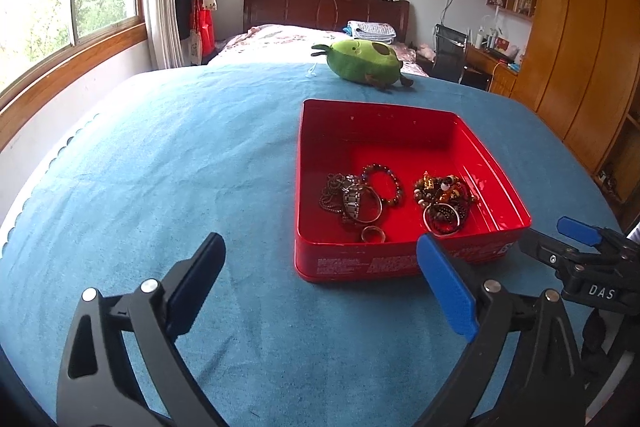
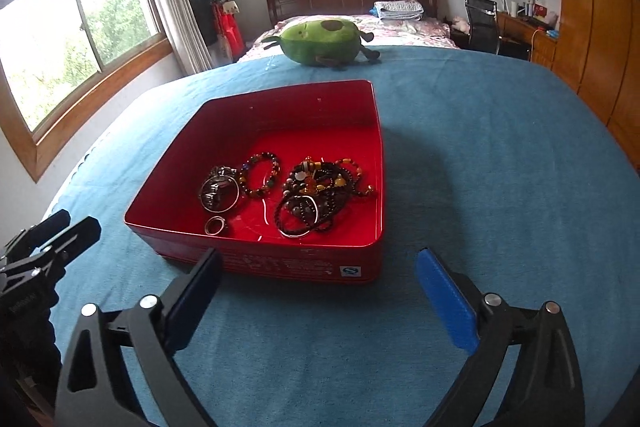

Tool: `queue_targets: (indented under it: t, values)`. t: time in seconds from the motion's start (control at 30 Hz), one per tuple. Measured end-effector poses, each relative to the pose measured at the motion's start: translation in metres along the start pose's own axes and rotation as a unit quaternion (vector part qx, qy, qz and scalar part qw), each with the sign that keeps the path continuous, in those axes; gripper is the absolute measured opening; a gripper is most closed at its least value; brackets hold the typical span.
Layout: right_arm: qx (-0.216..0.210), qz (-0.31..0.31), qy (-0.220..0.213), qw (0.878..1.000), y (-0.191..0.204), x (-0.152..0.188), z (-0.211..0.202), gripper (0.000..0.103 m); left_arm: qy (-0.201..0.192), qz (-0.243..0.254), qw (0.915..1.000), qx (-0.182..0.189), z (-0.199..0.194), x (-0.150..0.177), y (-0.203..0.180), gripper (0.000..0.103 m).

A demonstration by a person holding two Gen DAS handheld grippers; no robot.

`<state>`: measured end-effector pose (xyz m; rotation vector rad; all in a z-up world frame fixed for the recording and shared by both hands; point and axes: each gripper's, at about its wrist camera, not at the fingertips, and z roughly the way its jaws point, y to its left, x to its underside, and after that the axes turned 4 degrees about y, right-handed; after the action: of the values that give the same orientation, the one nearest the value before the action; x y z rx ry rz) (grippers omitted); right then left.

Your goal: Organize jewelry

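The left gripper [image 1: 320, 287] and right gripper [image 2: 320, 295] hang low in the frame, fingers wide and empty — the jewelry [image 2: 280, 191] lies tangled in the red tin [image 2: 256, 263] at centre. Best single out one loose piece — the small ring [image 2: 216, 225].

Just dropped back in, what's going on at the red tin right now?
A person holds a hand-held gripper in each hand over a blue cloth. Both hover just short of the red tin, one at each near corner. The left hand-held gripper and the right hand-held gripper are both wide open with nothing between their fingers. All the jewelry visible lies inside the tin: a chain and bangle cluster, a beaded bracelet, a small ring and a tangle of beaded strands. A green plush toy sits behind the tin.
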<state>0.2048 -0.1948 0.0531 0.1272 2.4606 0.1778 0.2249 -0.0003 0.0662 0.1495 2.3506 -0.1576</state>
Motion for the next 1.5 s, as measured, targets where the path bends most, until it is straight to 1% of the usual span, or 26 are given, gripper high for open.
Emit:
queue_targets:
  t: [0.2,0.37,0.5,0.67,0.9,1.5]
  values:
    - [0.007,-0.005,0.005,1.0,-0.001,-0.001,0.004,0.099,0.002,0.003,1.0,-0.005,0.004,0.0,0.001,0.096]
    - [0.002,-0.014,0.009,1.0,0.003,0.002,0.006,0.099,0.003,0.012,0.9999,-0.006,0.006,0.003,-0.002,0.096]
    - [-0.015,-0.016,0.018,1.0,0.003,0.003,0.012,0.099,0.008,0.014,0.9998,-0.007,0.01,0.005,-0.002,0.096]
    - [-0.01,-0.013,0.026,1.0,0.003,0.004,0.016,0.099,0.012,0.012,0.9998,-0.009,0.013,0.006,-0.001,0.096]
    - [-0.013,-0.002,0.023,1.0,-0.001,0.003,0.016,0.099,0.015,0.014,0.9997,-0.013,0.014,0.008,-0.002,0.096]
    - [-0.016,-0.003,0.032,0.999,-0.001,0.003,0.022,0.099,0.023,0.014,0.9995,-0.015,0.019,0.01,-0.001,0.096]
